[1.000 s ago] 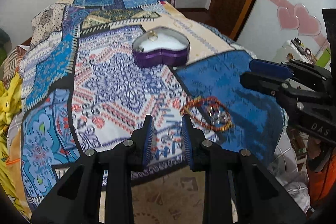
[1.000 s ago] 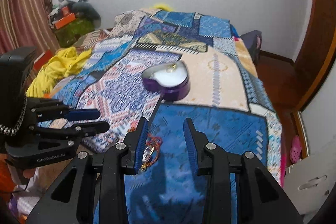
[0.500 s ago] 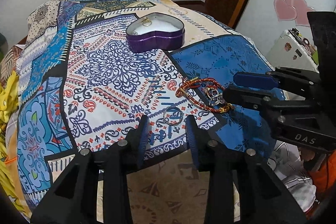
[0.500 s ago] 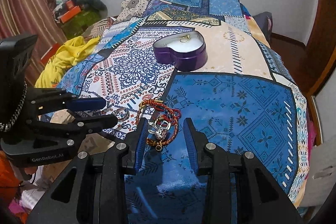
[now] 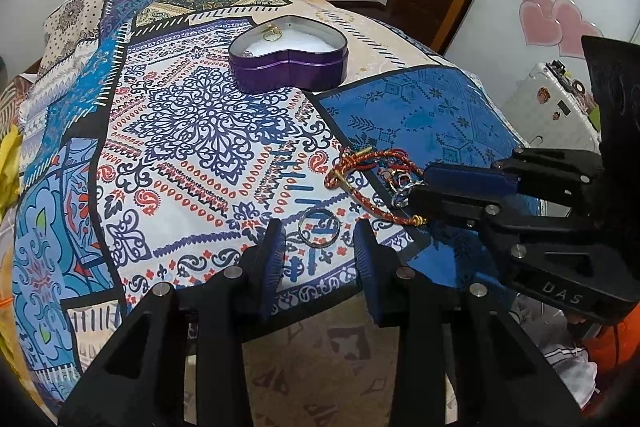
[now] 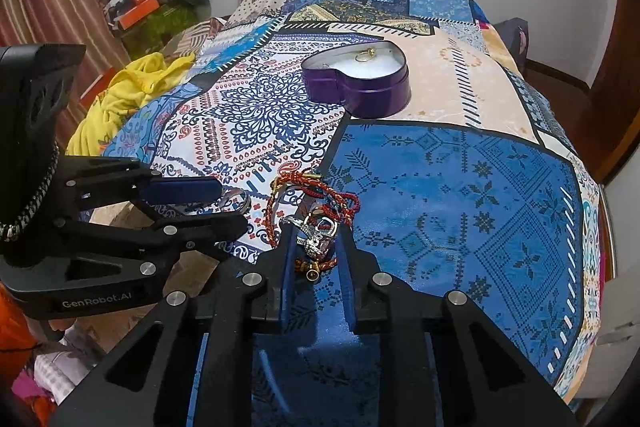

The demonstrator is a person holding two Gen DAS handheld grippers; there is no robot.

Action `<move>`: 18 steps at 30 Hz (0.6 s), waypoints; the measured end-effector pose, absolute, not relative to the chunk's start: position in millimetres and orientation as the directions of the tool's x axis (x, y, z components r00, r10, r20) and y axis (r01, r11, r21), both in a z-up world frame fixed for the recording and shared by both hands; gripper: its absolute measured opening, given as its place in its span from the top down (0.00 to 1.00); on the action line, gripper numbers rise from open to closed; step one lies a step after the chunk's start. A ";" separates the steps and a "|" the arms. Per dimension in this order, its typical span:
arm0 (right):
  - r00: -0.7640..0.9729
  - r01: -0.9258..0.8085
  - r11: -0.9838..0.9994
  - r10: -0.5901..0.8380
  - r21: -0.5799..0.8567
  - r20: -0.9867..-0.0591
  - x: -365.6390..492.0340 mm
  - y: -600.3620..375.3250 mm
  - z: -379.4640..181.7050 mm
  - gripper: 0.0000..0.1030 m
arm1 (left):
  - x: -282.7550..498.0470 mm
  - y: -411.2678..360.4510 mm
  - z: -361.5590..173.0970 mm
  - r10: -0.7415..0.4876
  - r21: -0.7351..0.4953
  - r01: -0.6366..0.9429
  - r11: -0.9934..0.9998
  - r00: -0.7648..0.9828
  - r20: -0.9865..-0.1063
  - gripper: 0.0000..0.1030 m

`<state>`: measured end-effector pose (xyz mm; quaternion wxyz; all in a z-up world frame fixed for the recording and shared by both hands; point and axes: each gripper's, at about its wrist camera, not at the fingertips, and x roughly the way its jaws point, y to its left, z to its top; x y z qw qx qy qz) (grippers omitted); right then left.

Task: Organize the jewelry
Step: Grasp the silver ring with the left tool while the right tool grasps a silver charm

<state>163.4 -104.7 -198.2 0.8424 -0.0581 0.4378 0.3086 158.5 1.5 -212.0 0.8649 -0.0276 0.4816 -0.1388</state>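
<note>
Low in the left wrist frame, the left gripper (image 5: 319, 242) has its jaws apart around a silver ring (image 5: 319, 222) on the patterned bed cover (image 5: 200, 131). In the right wrist view's lower centre, the right gripper (image 6: 313, 247) jaws are narrowly apart around the metal charm (image 6: 314, 237) of the red corded bracelets (image 6: 308, 193). The purple heart-shaped tin (image 6: 356, 83) sits in the upper centre, holding 1 gold ring (image 6: 365, 55).

Bed (image 5: 200, 131) under patchwork spread: purple heart tin (image 5: 288, 61) mid-bed; silver ring (image 5: 319, 221), red cord bracelets (image 5: 360, 167) near foot edge.
</note>
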 end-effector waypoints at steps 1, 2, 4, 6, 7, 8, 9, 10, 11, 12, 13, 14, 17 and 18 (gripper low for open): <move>0.428 -0.570 0.803 0.469 0.172 -0.773 163.5 -104.7 -198.0 0.86 | 159.2 1.5 -212.2 -0.268 -0.183 0.213 0.960 0.499 -0.824 0.66; 0.429 -0.571 0.803 0.470 0.172 -0.772 163.2 -105.0 -197.9 0.86 | 159.7 1.4 -212.6 -0.270 -0.185 0.213 0.960 0.503 -0.821 0.66; 0.434 -0.572 0.803 0.468 0.166 -0.770 162.7 -104.7 -197.0 0.86 | 160.7 1.2 -213.3 -0.271 -0.185 0.215 0.959 0.506 -0.819 0.66; 0.435 -0.574 0.801 0.471 0.167 -0.767 162.0 -104.7 -195.8 0.86 | 162.1 1.1 -214.0 -0.270 -0.184 0.214 0.959 0.511 -0.816 0.66; 0.437 -0.574 0.802 0.472 0.167 -0.766 161.9 -104.8 -194.8 0.86 | 162.7 1.4 -214.1 -0.268 -0.182 0.211 0.960 0.514 -0.815 0.70; 0.440 -0.573 0.802 0.473 0.167 -0.763 161.9 -105.5 -193.5 0.86 | 162.8 1.3 -214.3 -0.261 -0.177 0.207 0.962 0.517 -0.815 0.72; 0.444 -0.571 0.803 0.475 0.169 -0.760 162.2 -106.5 -191.9 0.86 | 163.2 1.6 -214.6 -0.253 -0.169 0.204 0.964 0.519 -0.817 0.79; 0.448 -0.569 0.805 0.476 0.169 -0.757 163.0 -106.7 -190.4 0.86 | 163.8 2.4 -214.5 -0.251 -0.168 0.202 0.965 0.519 -0.817 0.80; 0.452 -0.567 0.806 0.477 0.171 -0.753 163.3 -107.9 -188.6 0.86 | 164.4 3.5 -214.2 -0.254 -0.173 0.201 0.964 0.519 -0.816 0.80; 0.459 -0.563 0.809 0.479 0.172 -0.749 163.8 -109.7 -186.1 0.86 | 164.3 4.7 -213.9 -0.256 -0.176 0.199 0.964 0.519 -0.816 0.80; 0.464 -0.559 0.811 0.479 0.173 -0.745 164.3 -110.8 -184.5 0.86 | 164.0 5.6 -213.4 -0.254 -0.175 0.196 0.965 0.521 -0.815 0.80; 0.469 -0.557 0.812 0.480 0.174 -0.741 164.8 -112.2 -182.4 0.86 | 163.9 6.4 -212.9 -0.250 -0.171 0.194 0.966 0.523 -0.815 0.80; 0.487 -0.549 0.818 0.481 0.173 -0.729 166.4 -114.8 -176.6 0.86 | 162.6 8.5 -210.0 -0.245 -0.167 0.190 0.967 0.530 -0.812 0.80; 0.494 -0.547 0.820 0.481 0.171 -0.725 167.3 -115.6 -174.6 0.86 | 162.3 9.5 -207.7 -0.240 -0.162 0.189 0.969 0.536 -0.809 0.80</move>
